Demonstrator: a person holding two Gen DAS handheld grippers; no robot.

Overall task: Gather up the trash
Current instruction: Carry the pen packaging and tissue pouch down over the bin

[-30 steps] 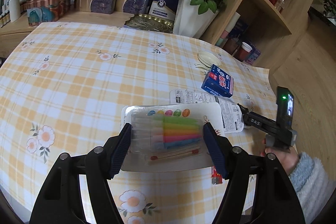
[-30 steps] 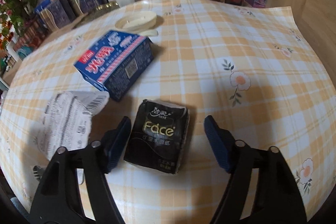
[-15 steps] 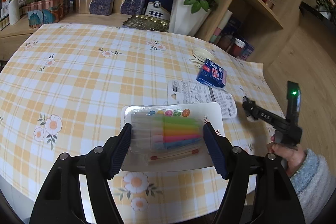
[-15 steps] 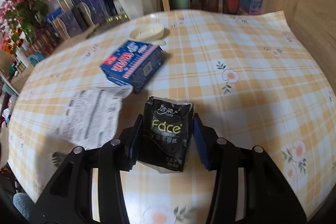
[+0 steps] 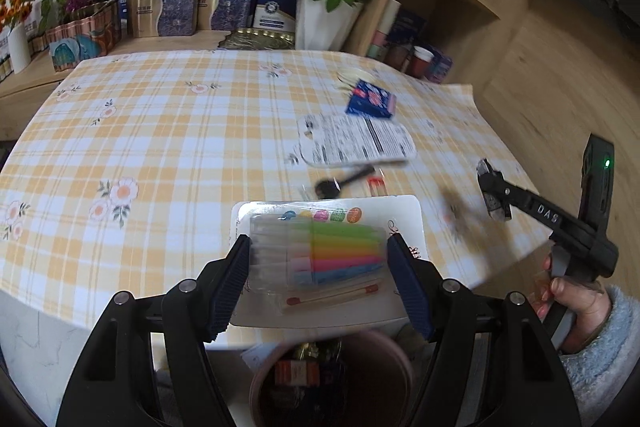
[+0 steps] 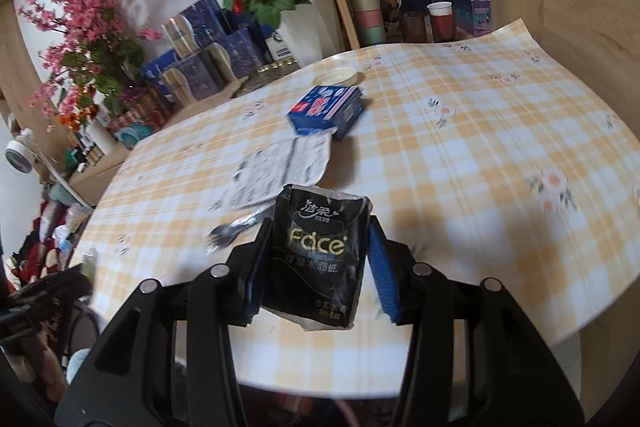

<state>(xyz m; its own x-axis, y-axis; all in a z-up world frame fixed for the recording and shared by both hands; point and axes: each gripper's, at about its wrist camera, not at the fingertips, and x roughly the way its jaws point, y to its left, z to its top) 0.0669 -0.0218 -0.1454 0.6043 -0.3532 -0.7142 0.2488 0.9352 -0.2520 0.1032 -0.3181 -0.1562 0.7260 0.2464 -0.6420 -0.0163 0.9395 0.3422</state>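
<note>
Both loads hang past the surface's near edge. The left gripper [image 5: 318,263] has its fingers wide, clamped on the candle blister pack [image 5: 320,251] above the brown bin [image 5: 332,379]. The right gripper [image 6: 316,263], fingers just closed in, pinches the black tissue packet [image 6: 318,259]. My worry: that slick plastic slips free early, or the packet misses the bin.

blurred — printed sheet [image 5: 354,143], dark utensil [image 5: 340,183] | hidden — bin [image 5: 384,351] contents behind jaws, unreadable
</note>
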